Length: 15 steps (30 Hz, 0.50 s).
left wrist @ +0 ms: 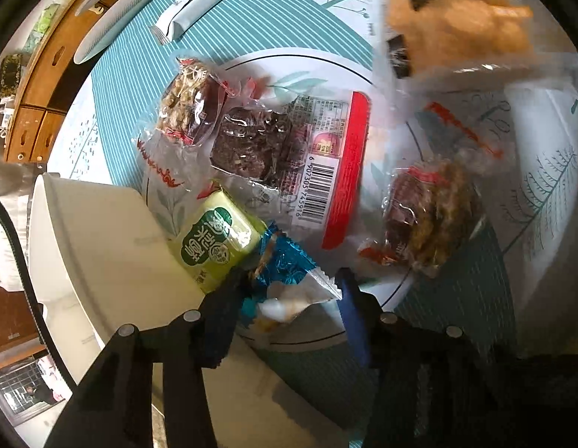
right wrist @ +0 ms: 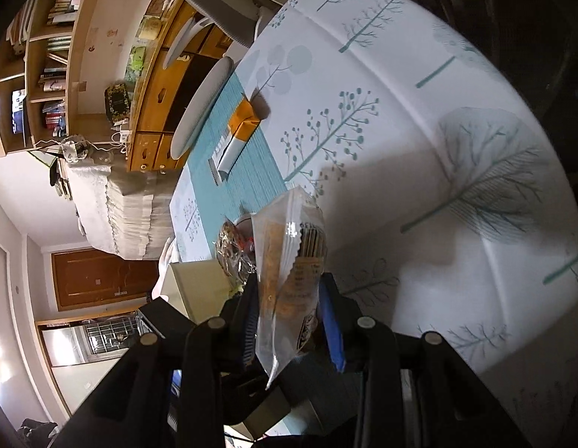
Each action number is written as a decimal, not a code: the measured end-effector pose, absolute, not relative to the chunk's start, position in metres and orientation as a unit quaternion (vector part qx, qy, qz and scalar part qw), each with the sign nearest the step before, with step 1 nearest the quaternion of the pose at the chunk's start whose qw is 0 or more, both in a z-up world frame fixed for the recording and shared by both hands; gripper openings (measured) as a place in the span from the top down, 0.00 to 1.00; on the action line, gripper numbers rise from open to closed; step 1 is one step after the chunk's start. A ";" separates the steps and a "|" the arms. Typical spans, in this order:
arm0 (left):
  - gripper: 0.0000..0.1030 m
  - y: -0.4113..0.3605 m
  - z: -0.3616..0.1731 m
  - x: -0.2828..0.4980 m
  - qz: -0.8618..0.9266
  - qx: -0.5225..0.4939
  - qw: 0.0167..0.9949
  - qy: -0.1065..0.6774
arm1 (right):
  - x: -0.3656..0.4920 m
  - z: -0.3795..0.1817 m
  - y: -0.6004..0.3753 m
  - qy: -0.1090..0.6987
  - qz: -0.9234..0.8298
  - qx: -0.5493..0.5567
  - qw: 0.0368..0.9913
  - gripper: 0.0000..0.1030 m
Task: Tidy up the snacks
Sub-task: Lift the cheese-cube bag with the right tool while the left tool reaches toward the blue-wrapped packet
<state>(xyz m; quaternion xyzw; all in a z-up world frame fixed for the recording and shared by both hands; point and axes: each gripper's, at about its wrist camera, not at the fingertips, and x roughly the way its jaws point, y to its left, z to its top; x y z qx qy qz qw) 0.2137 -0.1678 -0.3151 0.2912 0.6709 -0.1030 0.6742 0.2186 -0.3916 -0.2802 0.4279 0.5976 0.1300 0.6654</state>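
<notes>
In the left wrist view a round plate [left wrist: 363,74] holds several wrapped snacks: a nut bar [left wrist: 184,100], a dark bar in a clear and red wrapper [left wrist: 285,149], a green packet [left wrist: 218,239], a blue-and-white packet [left wrist: 289,283] and another nut bar [left wrist: 427,216]. My left gripper [left wrist: 289,298] is open just above the blue-and-white packet. My right gripper [right wrist: 289,306] is shut on a clear packet of brown biscuits [right wrist: 292,261] and holds it above the table; the packet also shows blurred at the top right of the left wrist view [left wrist: 456,18].
A white box [left wrist: 109,246] stands left of the plate. A long white-and-orange packet [right wrist: 238,130] lies on a teal striped mat [right wrist: 251,175] farther off. White plates [right wrist: 203,108] lean near a wooden cabinet [right wrist: 150,119]. A tree-patterned tablecloth [right wrist: 438,149] covers the table.
</notes>
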 end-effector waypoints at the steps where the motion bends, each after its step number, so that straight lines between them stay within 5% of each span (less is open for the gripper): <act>1: 0.56 -0.168 -0.315 0.214 -0.103 0.294 0.675 0.669 | 0.217 -0.278 -0.392 0.597 0.129 0.427 0.666 0.69; 15: 0.63 -0.172 -0.303 0.198 -0.091 0.249 0.674 0.689 | 0.195 -0.232 -0.388 0.593 0.131 0.384 0.695 0.69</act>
